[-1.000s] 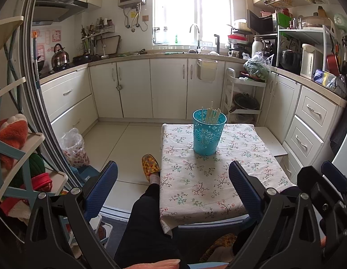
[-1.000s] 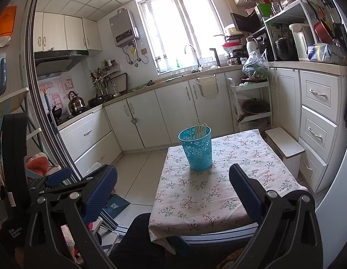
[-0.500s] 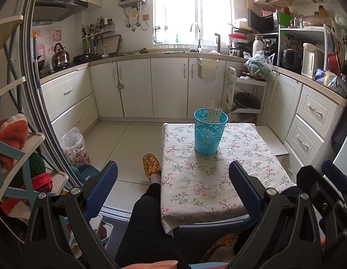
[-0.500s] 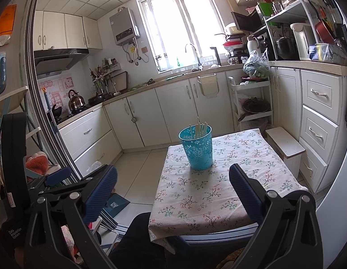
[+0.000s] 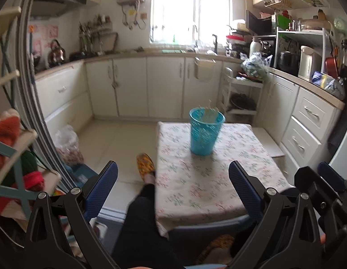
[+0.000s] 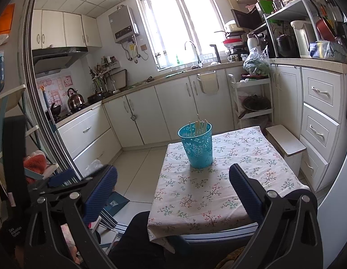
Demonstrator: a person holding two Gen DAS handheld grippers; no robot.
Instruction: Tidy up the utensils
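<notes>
- Chopsticks (image 6: 199,126) – pale bundle standing upright in a teal cup (image 6: 197,146), tips poking just above the rim; blurred in the left wrist view (image 5: 209,114).
- Cup (image 5: 205,134) sits on the far half of the bench (image 6: 218,190), approx. centred left-right, nothing else touching it.
- Bench wears a floral cloth, which hangs over the near edge.
- Left tongs (image 5: 173,188) – spread wide, nothing between the blue pads (image 5: 101,188); held at the near edge, well apart from the cup.
- Right tongs (image 6: 173,190) – also spread wide, empty, near the bench's near edge.
- Person's dark-trousered leg (image 5: 139,219) at the bench's near-left corner, yellow slipper (image 5: 146,167) on the floor beyond it.
- White stool (image 6: 285,140) just right of the bench.
</notes>
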